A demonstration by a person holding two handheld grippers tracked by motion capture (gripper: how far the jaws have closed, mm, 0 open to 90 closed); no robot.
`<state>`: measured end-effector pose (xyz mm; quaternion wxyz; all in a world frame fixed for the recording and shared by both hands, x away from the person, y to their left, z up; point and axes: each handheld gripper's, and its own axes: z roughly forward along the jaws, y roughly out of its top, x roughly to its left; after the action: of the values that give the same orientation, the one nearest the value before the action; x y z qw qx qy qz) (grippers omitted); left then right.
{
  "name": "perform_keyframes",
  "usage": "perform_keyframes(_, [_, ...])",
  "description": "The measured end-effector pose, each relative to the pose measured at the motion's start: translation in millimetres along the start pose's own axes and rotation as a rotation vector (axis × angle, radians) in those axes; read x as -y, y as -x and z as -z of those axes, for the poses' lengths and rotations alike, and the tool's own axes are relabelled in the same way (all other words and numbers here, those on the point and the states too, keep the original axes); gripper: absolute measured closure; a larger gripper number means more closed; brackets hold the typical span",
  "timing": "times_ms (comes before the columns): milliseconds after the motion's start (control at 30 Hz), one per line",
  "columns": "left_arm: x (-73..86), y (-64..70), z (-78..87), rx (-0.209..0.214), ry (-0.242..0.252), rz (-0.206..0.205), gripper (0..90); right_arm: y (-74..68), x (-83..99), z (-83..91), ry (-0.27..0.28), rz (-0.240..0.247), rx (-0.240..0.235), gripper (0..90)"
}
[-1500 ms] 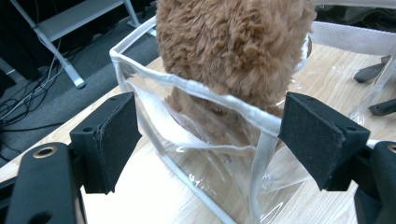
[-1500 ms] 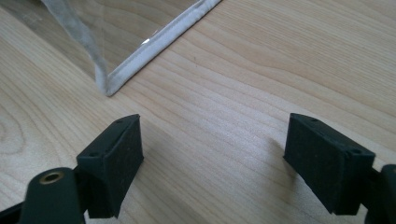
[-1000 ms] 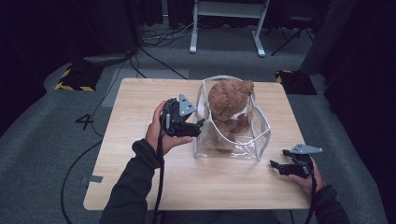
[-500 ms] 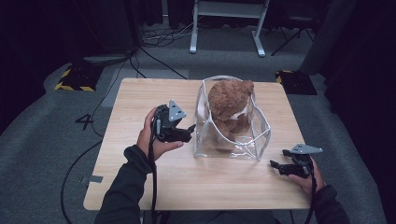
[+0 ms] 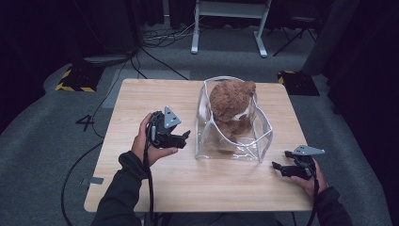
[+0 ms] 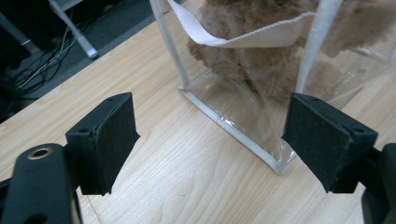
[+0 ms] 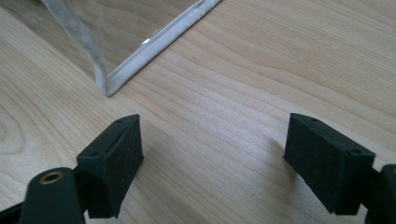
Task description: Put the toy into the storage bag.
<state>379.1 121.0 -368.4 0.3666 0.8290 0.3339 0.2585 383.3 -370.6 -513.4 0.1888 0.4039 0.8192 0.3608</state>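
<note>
A brown plush bear sits inside a clear plastic bag with white trim, upright on the wooden table. My left gripper is open just left of the bag, holding nothing; in the left gripper view its pads frame the bag's lower corner and the bear's fur. My right gripper is open low over the table near the front right, below the bag's right corner. In the right gripper view the bag's trimmed corner lies ahead of the wide-apart pads.
A white stand and loose cables are on the grey floor beyond the table. Yellow-black striped blocks lie on the floor at left and right. Bare tabletop stretches along the front edge between my hands.
My left gripper has drawn back to the left and toward the person, away from the bag's side. The right gripper has stayed put.
</note>
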Motion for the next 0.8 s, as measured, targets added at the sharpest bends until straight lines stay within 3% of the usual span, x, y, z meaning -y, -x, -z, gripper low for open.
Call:
perform_keyframes(333, [18.4,-3.3,2.0,-0.035,-0.04,-0.045,16.4,0.0,0.0,0.0,0.0,0.0,0.0,19.2])
perform_keyframes(600, [32.8,-4.3,0.2,-0.044,-0.1,-0.057,16.4,-0.1,0.0,0.0,0.0,0.0,0.001,19.2])
perform_keyframes(800, [43.8,-6.3,-1.7,-0.039,-0.115,-0.042,16.5,-0.1,0.0,0.0,0.0,0.0,0.0,19.2])
